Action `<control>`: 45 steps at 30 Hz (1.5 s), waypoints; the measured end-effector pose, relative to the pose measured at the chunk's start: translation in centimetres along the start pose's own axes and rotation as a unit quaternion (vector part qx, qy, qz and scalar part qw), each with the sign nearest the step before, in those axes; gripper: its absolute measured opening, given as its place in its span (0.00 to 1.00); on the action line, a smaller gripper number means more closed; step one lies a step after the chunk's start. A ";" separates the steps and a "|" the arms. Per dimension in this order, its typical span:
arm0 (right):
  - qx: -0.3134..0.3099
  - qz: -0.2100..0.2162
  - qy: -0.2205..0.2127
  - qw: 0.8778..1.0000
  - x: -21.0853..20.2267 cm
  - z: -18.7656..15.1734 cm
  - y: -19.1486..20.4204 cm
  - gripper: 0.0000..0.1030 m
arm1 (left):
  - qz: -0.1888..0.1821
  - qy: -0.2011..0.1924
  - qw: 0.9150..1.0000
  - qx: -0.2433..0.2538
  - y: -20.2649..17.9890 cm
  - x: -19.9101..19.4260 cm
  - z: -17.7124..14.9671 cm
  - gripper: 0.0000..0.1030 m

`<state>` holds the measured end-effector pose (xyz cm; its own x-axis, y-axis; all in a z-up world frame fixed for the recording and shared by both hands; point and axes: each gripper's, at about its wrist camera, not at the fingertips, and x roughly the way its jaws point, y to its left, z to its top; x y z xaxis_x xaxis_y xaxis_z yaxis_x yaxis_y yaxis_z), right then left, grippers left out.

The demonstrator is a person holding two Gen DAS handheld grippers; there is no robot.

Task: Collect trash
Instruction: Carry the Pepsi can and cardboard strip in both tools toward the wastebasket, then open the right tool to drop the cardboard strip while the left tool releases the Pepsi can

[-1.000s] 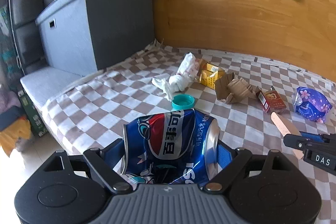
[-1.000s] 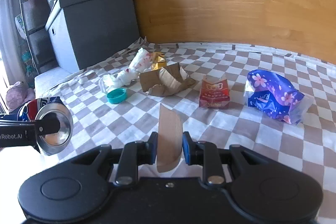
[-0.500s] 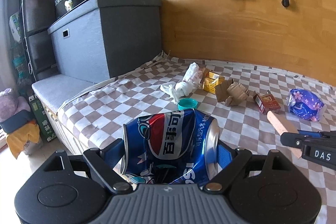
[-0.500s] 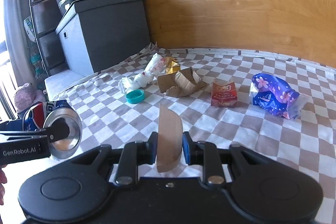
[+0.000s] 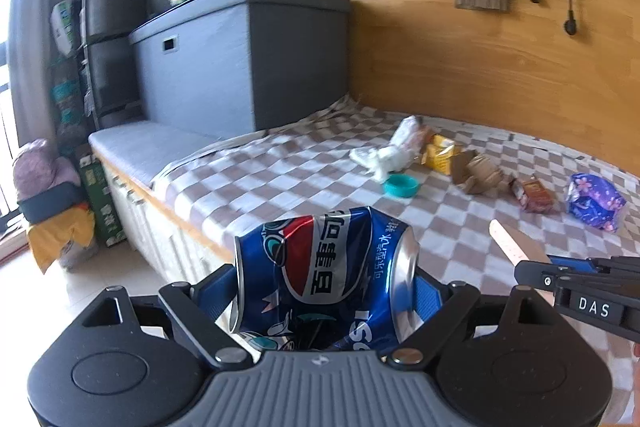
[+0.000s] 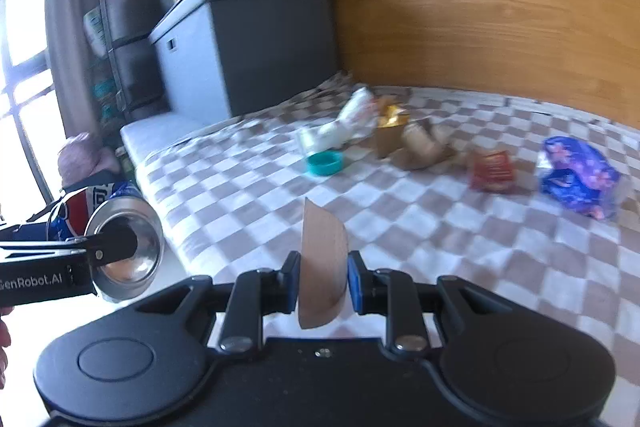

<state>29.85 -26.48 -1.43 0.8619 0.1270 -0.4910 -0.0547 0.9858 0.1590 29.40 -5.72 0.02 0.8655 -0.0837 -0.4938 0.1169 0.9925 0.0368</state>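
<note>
My left gripper (image 5: 324, 279) is shut on a crushed blue Pepsi can (image 5: 320, 275), held in the air off the bed's near edge; the can also shows in the right wrist view (image 6: 120, 239). My right gripper (image 6: 322, 277) is shut on a flat brown cardboard piece (image 6: 322, 263), which also shows in the left wrist view (image 5: 516, 247). On the checkered bed cover (image 5: 320, 179) lie a teal lid (image 5: 401, 185), white crumpled wrappers (image 5: 384, 157), a yellow carton (image 5: 440, 153), torn cardboard (image 5: 478, 173), a red packet (image 5: 536, 193) and a blue flowered bag (image 5: 596, 201).
A grey storage box (image 5: 240, 55) stands at the head of the bed, with cartons on top. A wooden wall panel (image 5: 480, 67) runs behind the bed. Bags and a yellow cloth (image 5: 56, 239) lie on the floor at the left.
Both grippers have pulled back from the bed with the can and cardboard still held. The trash on the cover looks farther away and more of the floor shows.
</note>
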 end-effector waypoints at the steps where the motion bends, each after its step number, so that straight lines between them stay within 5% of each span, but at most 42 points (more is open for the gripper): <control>1: -0.005 0.005 0.003 1.000 0.2 -0.1 0.6 0.25 | 0.003 0.003 1.000 -0.003 0.6 -0.1 -0.3 0.86; 13: -0.068 0.065 0.057 0.994 3.0 -2.9 7.4 0.25 | 0.042 0.046 0.997 -0.044 7.1 -0.1 -4.6 0.86; 28: -0.118 0.112 0.177 0.971 9.5 -8.1 12.4 0.25 | 0.045 0.155 0.983 -0.084 11.1 4.2 -11.9 0.86; 32: -0.113 0.110 0.214 0.964 11.6 -9.4 12.5 0.25 | 0.030 0.203 0.973 -0.108 11.6 6.4 -13.9 0.86; 40: -0.081 0.096 0.282 0.951 15.2 -11.5 11.6 0.25 | 0.017 0.313 0.938 -0.148 11.5 10.8 -18.2 0.86; 45: -0.090 0.083 0.310 0.943 16.8 -13.3 11.5 0.25 | 0.009 0.349 0.927 -0.138 10.5 11.9 -19.9 0.86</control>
<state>37.00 -11.55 -19.29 0.3755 0.2667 -0.8876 -0.2968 0.9419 0.1574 31.24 5.50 -22.72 0.3293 -0.0834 -0.9405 -0.1071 0.9864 -0.1249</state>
